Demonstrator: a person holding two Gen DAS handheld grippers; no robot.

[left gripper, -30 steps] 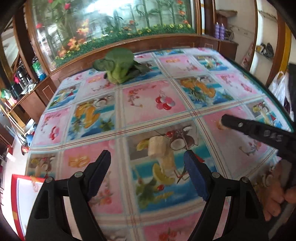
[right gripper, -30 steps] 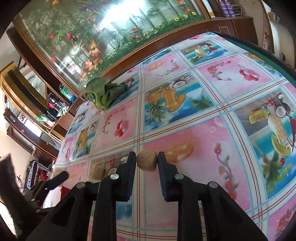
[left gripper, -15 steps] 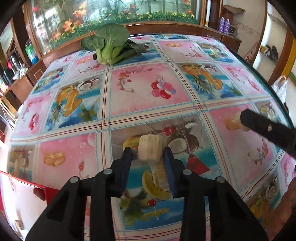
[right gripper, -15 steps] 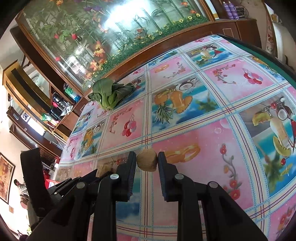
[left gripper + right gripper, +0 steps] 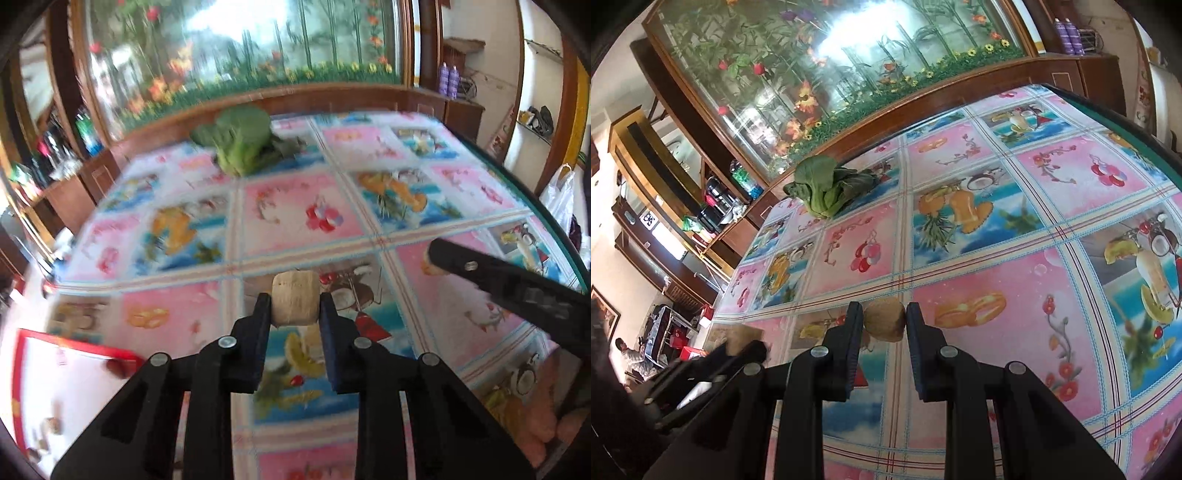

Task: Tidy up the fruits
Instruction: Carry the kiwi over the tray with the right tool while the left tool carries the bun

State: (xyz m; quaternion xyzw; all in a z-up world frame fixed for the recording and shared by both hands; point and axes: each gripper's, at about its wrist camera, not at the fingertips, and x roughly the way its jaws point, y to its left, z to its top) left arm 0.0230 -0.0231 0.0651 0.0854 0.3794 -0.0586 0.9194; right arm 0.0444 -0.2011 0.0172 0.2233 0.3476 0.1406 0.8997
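Note:
My left gripper [image 5: 295,301] has a pale beige blocky chunk [image 5: 295,295] between its pads; the jaws are still closing and the pads press on its sides, just above the fruit-print tablecloth [image 5: 303,206]. In the right wrist view my right gripper [image 5: 884,314] is shut on a small round brown fruit [image 5: 884,320], held low over the cloth. The right gripper's black finger [image 5: 498,273] reaches in from the right of the left wrist view, with the fruit [image 5: 428,264] at its tip. The left gripper [image 5: 701,369] is a dark blur at lower left.
A leafy green vegetable [image 5: 240,144] [image 5: 827,188] lies at the table's far side, before a wooden cabinet with a glass flower panel [image 5: 812,74]. A red-rimmed white tray [image 5: 22,369] with small items sits at lower left. The table's rim [image 5: 554,214] curves at right.
The left jaws went from wide open to closed around the beige chunk, which has come up off the cloth with them. The right gripper keeps its hold on the brown fruit, nearly still.

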